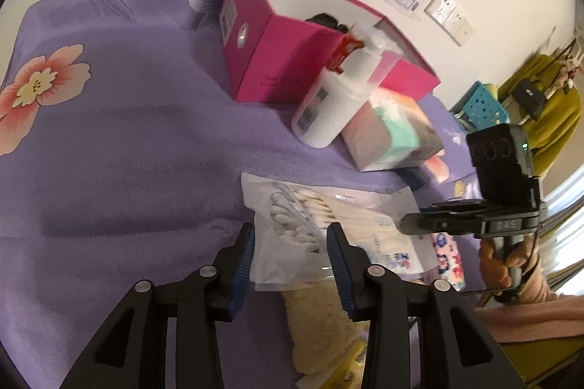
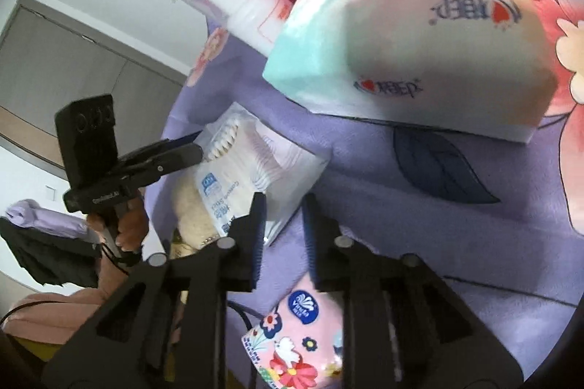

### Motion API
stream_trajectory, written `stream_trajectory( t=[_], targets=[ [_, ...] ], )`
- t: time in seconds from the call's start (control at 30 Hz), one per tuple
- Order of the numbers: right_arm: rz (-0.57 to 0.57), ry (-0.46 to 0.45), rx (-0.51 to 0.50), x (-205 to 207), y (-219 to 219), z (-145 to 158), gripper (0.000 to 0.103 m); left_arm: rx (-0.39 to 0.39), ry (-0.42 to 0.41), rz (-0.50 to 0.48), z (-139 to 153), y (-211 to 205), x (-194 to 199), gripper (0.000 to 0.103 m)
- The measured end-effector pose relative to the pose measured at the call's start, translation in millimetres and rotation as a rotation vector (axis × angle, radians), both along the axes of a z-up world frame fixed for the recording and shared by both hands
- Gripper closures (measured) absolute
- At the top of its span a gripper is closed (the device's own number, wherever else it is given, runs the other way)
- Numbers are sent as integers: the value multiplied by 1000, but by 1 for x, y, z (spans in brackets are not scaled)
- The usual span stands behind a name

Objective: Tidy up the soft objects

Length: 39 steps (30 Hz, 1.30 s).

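Left wrist view: left gripper [image 1: 290,255] clamped on clear plastic bag of cotton swabs [image 1: 314,217]; ahead, open pink cardboard box [image 1: 277,60] with little inside. Right wrist view: right gripper [image 2: 283,221] narrow, gripping nothing; soft pastel tissue pack [image 2: 412,53] ahead, unsorted; most sorting left.

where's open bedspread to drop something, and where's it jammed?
Free: the wide purple bedspread left of the pink box and the cotton swab bag, out to the printed flower. Crowded: white bottle, tissue pack, swab bag and pink floral pack sit tight together by both grippers.
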State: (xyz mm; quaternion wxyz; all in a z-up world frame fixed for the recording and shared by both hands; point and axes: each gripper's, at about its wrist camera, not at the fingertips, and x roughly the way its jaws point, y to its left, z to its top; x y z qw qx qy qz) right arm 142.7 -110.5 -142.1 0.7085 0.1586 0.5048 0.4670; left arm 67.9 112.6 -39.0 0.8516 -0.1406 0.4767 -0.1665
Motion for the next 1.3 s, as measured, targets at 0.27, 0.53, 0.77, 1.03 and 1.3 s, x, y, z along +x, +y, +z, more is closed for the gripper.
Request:
stream_trajectory(
  t=[0.27,0.53,0.77,1.03,1.3],
  targets=[
    [-17,-153,23,-17,-9,39,93,-1,-62,0,24,-11,-9,66],
    [-36,-335,70,-25,-25,105,94,8,-245,-2,90,-19,-17,66],
    [-84,-458,111,-5,-37,156,94,56,-358,5,137,-27,14,66],
    [-165,-473,109,53,-35,179,93,77,-332,33,141,-33,77,66],
    [-220,-381,58,116,-25,156,93,96,-219,65,108,-35,131,66]
  ],
)
